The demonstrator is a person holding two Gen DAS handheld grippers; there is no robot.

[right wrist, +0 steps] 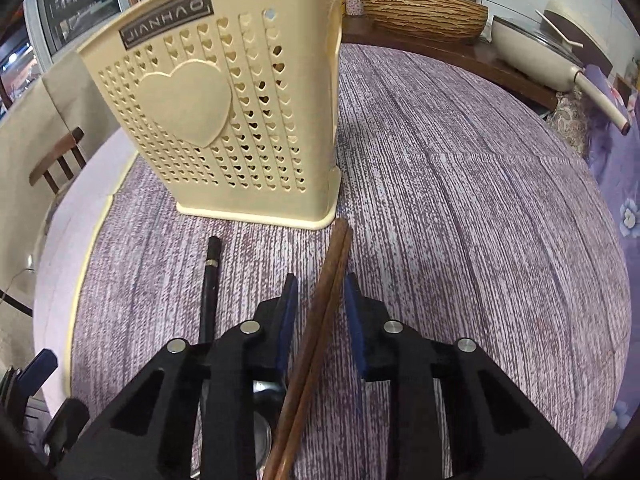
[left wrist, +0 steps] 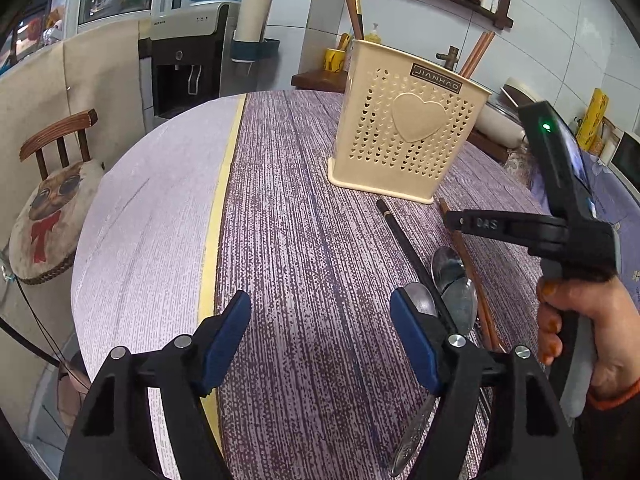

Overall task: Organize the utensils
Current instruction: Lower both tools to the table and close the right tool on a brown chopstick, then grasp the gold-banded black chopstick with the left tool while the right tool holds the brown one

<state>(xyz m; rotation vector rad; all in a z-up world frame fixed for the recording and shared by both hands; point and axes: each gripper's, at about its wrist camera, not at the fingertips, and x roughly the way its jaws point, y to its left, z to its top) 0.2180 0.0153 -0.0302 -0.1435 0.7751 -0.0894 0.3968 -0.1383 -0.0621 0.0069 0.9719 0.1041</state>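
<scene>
A cream perforated utensil holder (left wrist: 404,120) with a heart stands on the purple tablecloth; it also shows in the right wrist view (right wrist: 224,112), and chopsticks stick out of its top. On the cloth lie a black chopstick (left wrist: 412,256), several metal spoons (left wrist: 454,280) and a pair of brown chopsticks (right wrist: 320,320). My left gripper (left wrist: 320,336) is open and empty, low over the cloth left of the spoons. My right gripper (right wrist: 320,312) is open, its pads either side of the brown chopsticks with gaps showing. It also shows in the left wrist view (left wrist: 472,222).
The round table's bare pale part (left wrist: 152,220) lies left of the cloth. A wooden chair (left wrist: 56,200) stands at the left, a water dispenser (left wrist: 188,60) behind. A wooden basin (right wrist: 424,12) and a white pan (right wrist: 540,56) sit beyond the table.
</scene>
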